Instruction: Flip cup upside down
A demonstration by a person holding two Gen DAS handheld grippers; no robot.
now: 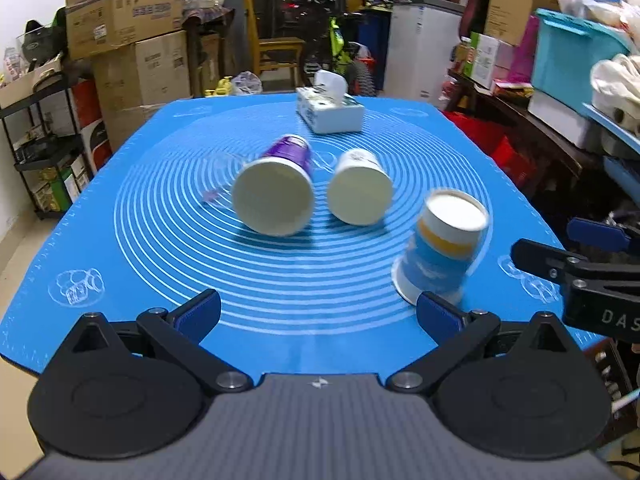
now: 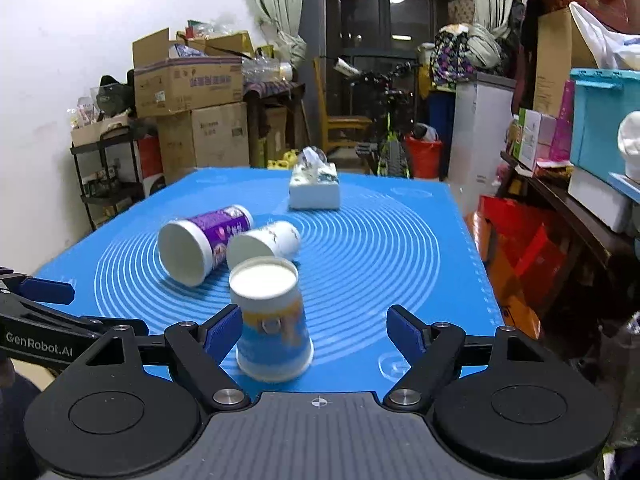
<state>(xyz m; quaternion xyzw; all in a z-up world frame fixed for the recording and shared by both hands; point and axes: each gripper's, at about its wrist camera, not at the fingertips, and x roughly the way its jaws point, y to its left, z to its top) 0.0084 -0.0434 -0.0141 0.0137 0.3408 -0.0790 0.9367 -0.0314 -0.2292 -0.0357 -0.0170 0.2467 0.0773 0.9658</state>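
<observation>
A blue and yellow paper cup (image 2: 272,324) stands upside down on the blue mat (image 2: 380,248), its base up and slightly tilted; it also shows in the left wrist view (image 1: 442,248). A purple cup (image 2: 208,240) and a white cup (image 2: 264,242) lie on their sides behind it, mouths toward me. My right gripper (image 2: 314,330) is open, with the blue cup just inside its left finger. My left gripper (image 1: 318,312) is open and empty, with the blue cup just past its right fingertip. The right gripper (image 1: 576,256) shows at the right edge of the left wrist view.
A white tissue box (image 2: 314,188) sits at the far middle of the mat. Cardboard boxes (image 2: 188,84), a black shelf rack (image 2: 104,176) and a chair (image 2: 344,128) stand beyond the table. Cluttered shelves (image 2: 580,160) run along the right side.
</observation>
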